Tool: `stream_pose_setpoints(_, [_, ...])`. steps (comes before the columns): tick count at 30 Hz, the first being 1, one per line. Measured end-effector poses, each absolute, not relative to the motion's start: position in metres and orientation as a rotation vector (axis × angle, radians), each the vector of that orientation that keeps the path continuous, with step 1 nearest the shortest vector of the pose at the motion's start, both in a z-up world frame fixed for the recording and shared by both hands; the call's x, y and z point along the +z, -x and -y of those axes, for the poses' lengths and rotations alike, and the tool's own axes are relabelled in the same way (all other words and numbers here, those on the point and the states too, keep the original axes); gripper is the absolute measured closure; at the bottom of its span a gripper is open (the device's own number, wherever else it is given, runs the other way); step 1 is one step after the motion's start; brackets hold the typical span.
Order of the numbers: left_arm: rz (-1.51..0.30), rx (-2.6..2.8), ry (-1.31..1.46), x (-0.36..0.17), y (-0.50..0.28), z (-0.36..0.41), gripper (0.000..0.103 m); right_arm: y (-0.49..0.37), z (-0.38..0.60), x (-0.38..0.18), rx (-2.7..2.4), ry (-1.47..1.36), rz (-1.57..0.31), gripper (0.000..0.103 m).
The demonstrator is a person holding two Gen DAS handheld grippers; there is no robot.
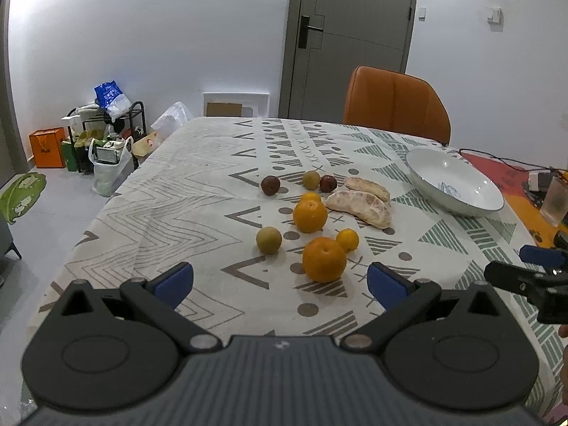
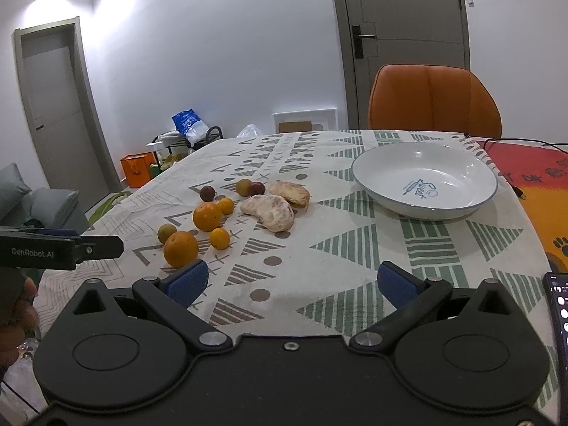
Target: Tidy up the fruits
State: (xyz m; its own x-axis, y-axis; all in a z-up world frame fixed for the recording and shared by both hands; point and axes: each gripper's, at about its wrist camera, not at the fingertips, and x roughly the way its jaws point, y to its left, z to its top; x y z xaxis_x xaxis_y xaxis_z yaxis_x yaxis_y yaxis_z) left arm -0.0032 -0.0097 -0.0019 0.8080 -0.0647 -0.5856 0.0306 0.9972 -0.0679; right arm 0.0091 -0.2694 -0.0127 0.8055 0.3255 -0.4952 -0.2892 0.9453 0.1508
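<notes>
Both my left gripper [image 1: 280,280] and right gripper [image 2: 291,284] gape wide, empty. Fruits [image 2: 227,213] lie left of the bowl [image 2: 424,179]; only my right view shows a phone [image 2: 559,305].

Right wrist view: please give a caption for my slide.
Open right tongs face loose fruit and an empty white bowl on a patterned tablecloth.

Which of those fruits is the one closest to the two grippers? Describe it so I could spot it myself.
Start at the white bowl on the patterned tablecloth, then look left to the cluster of loose fruit. The nearest orange sits at the cluster's front edge. It is one of the two big oranges, larger than the small orange and greenish fruit beside it.
</notes>
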Motion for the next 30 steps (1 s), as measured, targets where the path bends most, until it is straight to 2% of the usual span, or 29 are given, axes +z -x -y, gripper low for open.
stream_pose_setpoints(30, [-0.613, -0.066, 0.054, -0.0015, 0.0071, 0.0113, 0.0, -0.0096, 0.2678, -0.013, 0.329, -0.078, -0.543, 0.0])
